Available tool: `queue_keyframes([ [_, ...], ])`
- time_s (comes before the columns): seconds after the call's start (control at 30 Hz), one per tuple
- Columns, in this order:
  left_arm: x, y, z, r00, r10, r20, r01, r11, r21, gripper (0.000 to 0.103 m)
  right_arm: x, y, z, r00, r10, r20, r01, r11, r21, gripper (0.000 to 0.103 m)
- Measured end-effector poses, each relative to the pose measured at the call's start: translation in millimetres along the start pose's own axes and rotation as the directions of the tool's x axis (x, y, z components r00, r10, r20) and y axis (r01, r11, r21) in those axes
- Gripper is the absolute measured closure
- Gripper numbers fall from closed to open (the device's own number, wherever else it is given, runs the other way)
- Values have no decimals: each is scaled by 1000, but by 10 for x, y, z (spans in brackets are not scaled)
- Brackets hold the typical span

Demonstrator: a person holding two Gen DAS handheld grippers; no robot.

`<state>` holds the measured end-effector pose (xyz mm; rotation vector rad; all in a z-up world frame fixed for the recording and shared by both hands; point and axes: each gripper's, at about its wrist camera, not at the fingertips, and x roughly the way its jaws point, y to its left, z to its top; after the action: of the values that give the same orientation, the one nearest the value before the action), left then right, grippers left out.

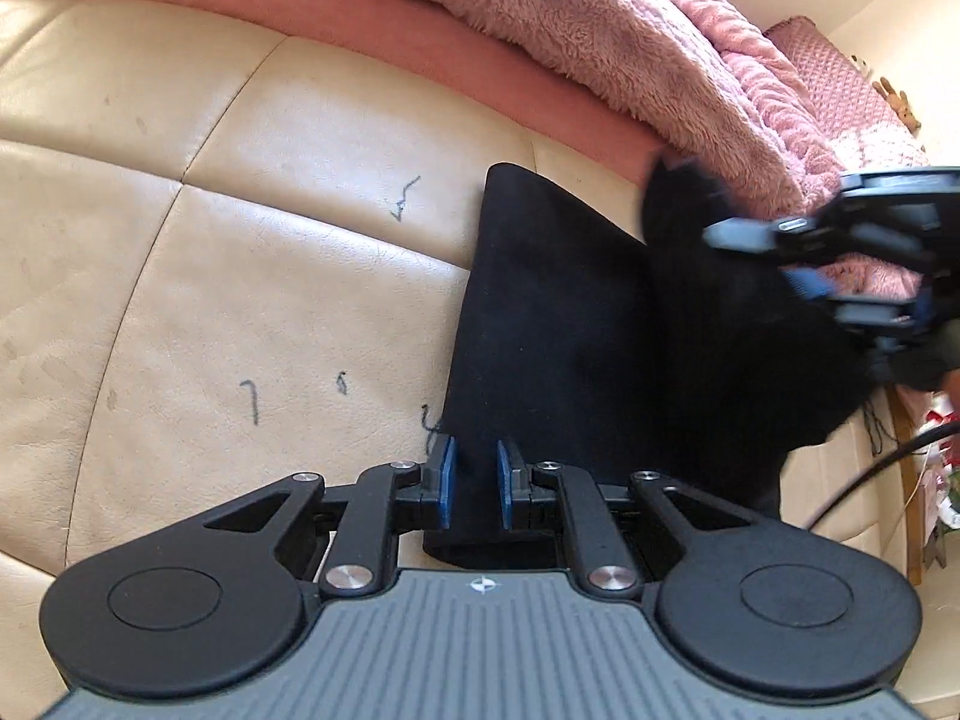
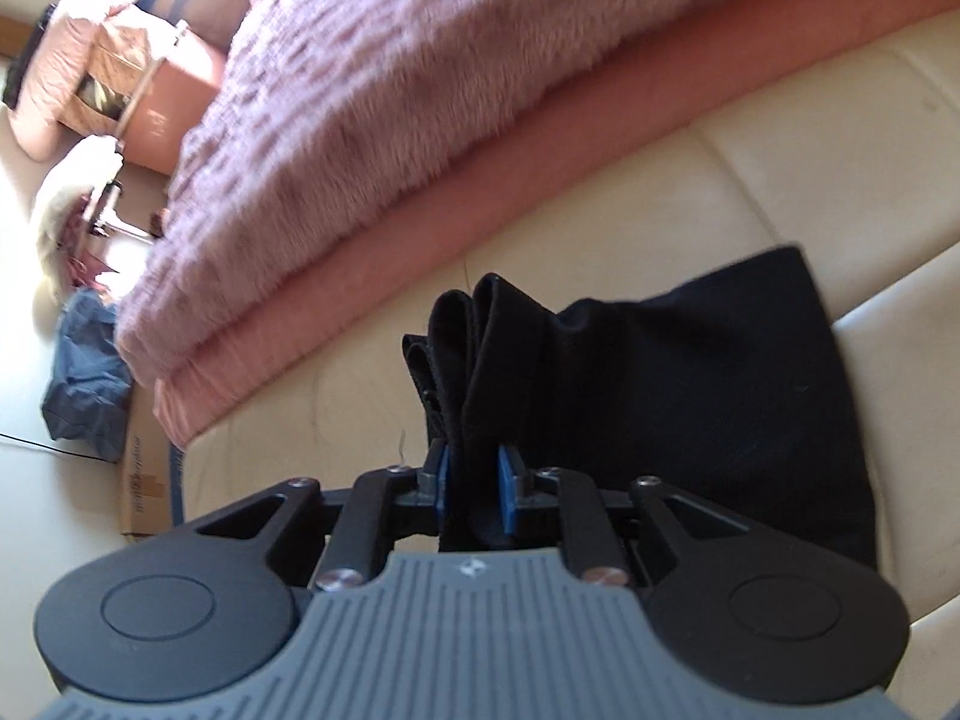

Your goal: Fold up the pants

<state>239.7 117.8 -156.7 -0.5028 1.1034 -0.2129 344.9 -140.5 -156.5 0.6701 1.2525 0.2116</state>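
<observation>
The black pants (image 1: 576,324) lie partly folded on a cream leather seat (image 1: 240,276). My left gripper (image 1: 474,483) is shut on the near edge of the pants, with black cloth between its blue pads. My right gripper (image 2: 471,483) is shut on a bunched end of the pants (image 2: 690,390), lifted so the folds stand up from its jaws. In the left wrist view the right gripper (image 1: 774,258) shows at the right, holding cloth above the seat.
A fluffy pink blanket (image 1: 630,48) over a salmon cushion (image 1: 360,12) runs along the back of the seat. Pen marks (image 1: 252,399) dot the leather. A cardboard box (image 2: 144,480) and blue cloth (image 2: 84,384) lie on the floor at the left.
</observation>
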Motion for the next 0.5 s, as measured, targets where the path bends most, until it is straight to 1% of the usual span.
queue_keyframes([
  [0.13,-64,69,4,1000,-15,6,15,1000,-9,88,342,54,-83,999,-23,-48,23,1000,-1,89],
  [0.2,-89,112,24,1000,-19,16,19,1000,-15,88,453,80,-100,997,-26,-72,26,1000,-5,87],
  [0.23,-121,135,28,1000,-19,23,19,1000,-21,88,501,103,-113,996,-20,-89,19,1000,-10,85],
  [0.33,-229,193,53,998,-16,55,18,999,-43,88,586,174,-157,986,46,-163,-45,999,12,84],
  [0.37,-252,185,84,998,-15,68,19,999,-51,88,546,246,-182,986,53,-161,-55,998,-11,84],
  [0.43,-338,204,95,995,-29,92,35,998,-61,88,394,347,-194,991,55,-124,-67,994,-91,82],
  [0.5,-388,190,101,993,-61,104,69,995,-67,85,222,380,-167,993,68,-93,-80,988,-133,79],
])
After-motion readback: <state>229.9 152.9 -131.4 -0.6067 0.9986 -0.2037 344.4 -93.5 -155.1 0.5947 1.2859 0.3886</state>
